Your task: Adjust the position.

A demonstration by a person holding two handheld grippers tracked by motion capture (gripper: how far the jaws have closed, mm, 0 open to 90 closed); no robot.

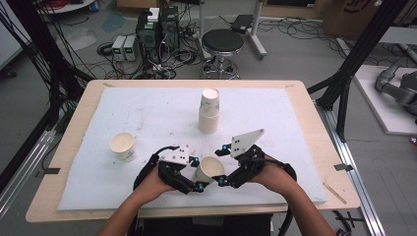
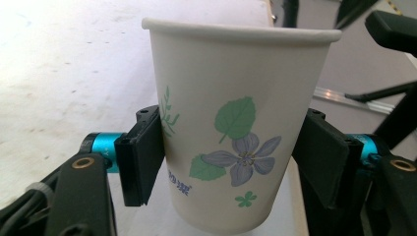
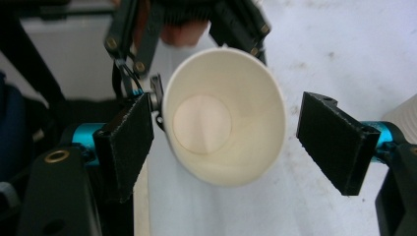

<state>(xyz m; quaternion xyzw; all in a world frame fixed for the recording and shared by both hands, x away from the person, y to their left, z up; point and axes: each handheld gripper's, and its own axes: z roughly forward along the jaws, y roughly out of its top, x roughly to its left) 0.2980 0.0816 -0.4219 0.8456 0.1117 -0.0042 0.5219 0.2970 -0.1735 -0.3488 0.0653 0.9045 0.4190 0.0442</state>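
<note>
Flower-printed paper cup (image 2: pixel 236 132), one item, upright between the pads of the left claw (image 2: pixel 231 162): both pads lie against its lower wall, jaws part closed, cup gripped; rim above the pads, base below them. Left claw (image 1: pixel 195 173), held in the person's left hand (image 1: pixel 155 183), black with blue fittings, cable trailing. Right claw (image 1: pixel 225 165), held in the right hand (image 1: pixel 270 172), grey three-cornered plate on top, just beside the same cup (image 1: pixel 209 168) on the side opposite the left claw. In the right gripper view the cup's open mouth (image 3: pixel 223 130) faces this claw (image 3: pixel 226 142); its jaws stand wide, the left pad near or at the rim, contact uncertain, the right pad clear of it; nothing gripped. Stack of paper cups (image 1: pixel 209 112), upright, well beyond both claws. Single paper cup (image 1: pixel 123 146), upright, open mouth up, well to the outer side of the left claw. Table (image 1: pixel 78 113), wooden edge, white sheet (image 1: pixel 147 113) under everything.
</note>
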